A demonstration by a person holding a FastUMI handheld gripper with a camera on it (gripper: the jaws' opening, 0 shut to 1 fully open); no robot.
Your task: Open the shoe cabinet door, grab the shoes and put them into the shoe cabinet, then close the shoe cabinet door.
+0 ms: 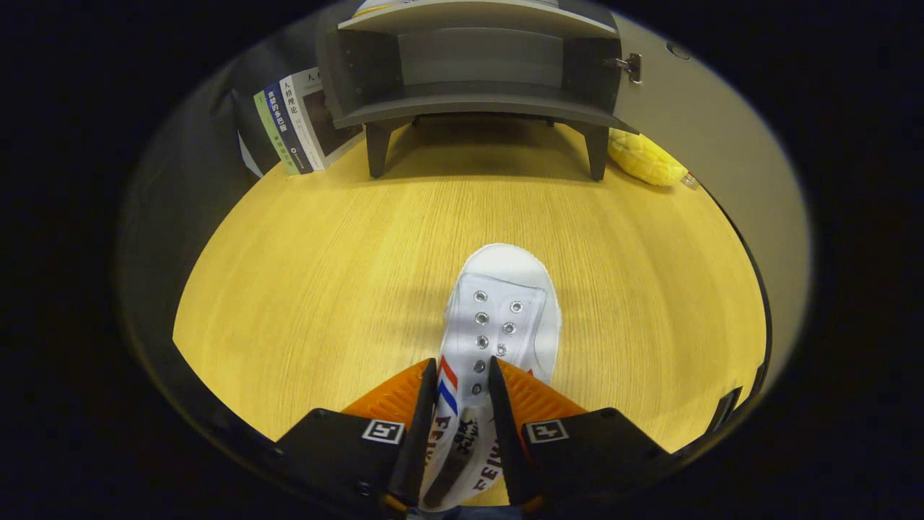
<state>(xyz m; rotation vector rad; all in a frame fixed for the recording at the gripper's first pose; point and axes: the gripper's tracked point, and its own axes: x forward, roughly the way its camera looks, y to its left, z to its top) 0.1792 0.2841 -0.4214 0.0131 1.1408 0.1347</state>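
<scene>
the claw (463, 379) is narrowed onto a white shoe (505, 318), one finger pressing each side of its upper near the lace holes, so the shoe is held and its toe points straight ahead beyond the fingertips. that pinch across the narrow top looks chosen to keep the shoe level for sliding in toe first. well ahead, past a bare stretch of the wooden table (303, 274), stands the shoe cabinet (476, 72) on short legs, its door (693, 123) swung open to the right so the shelf faces the claw. books (289, 123) lean left of the cabinet; a yellow soft thing (646, 160) lies right of its legs.
</scene>
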